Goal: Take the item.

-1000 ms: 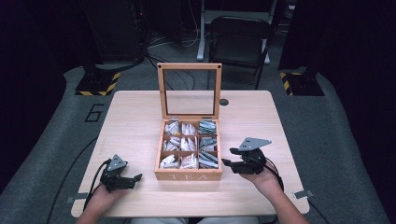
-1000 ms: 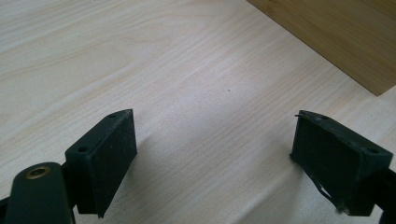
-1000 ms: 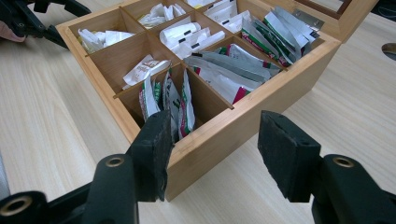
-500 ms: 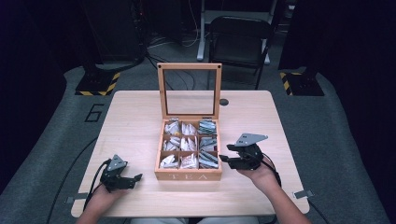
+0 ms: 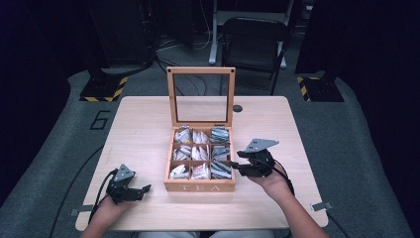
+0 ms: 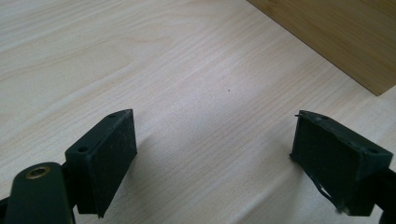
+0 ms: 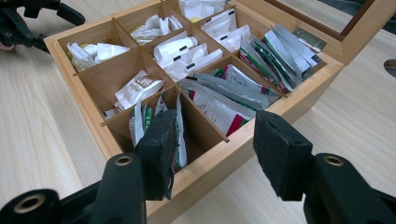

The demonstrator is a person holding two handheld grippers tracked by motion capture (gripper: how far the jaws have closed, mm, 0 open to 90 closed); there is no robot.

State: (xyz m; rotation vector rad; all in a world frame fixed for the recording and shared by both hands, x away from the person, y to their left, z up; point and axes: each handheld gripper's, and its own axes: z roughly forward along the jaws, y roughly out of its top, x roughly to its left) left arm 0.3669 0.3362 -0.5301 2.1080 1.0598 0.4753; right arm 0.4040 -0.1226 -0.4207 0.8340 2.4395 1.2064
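- Right tool (image 5: 236, 162) hangs at the right wall of the tea box (image 5: 200, 187), near its front corner, with its jaws spread wide and nothing between them; in the right gripper view they straddle that wall, one jaw over the front right compartment, the other outside the box.
- Left tool (image 5: 143, 189) sits low on the table (image 5: 143, 124) to the left of the box's front corner, jaws also wide and empty.
- Tea sachets (image 7: 219, 100) fill the nine compartments of the box, standing or leaning on edge; those in the right column lie slanted toward the box's back.
- Judged by their look, the sachets are light, thin and limp, with slick foil or paper skins; a pinch on an upper edge that stands proud of the dividers would likely serve best, and a hard squeeze would only crumple one.
- The box itself looks rigid, and it may slide on the smooth table if nudged.
- Its glass-paned lid (image 5: 200, 94) stands upright at the box's back, so reaching in from the rear is barred; the way in is from above or over the front and side walls.
- Thin dividers leave little room for wide jaws inside a compartment.
- Bare table lies on both sides of the box and in front of it.
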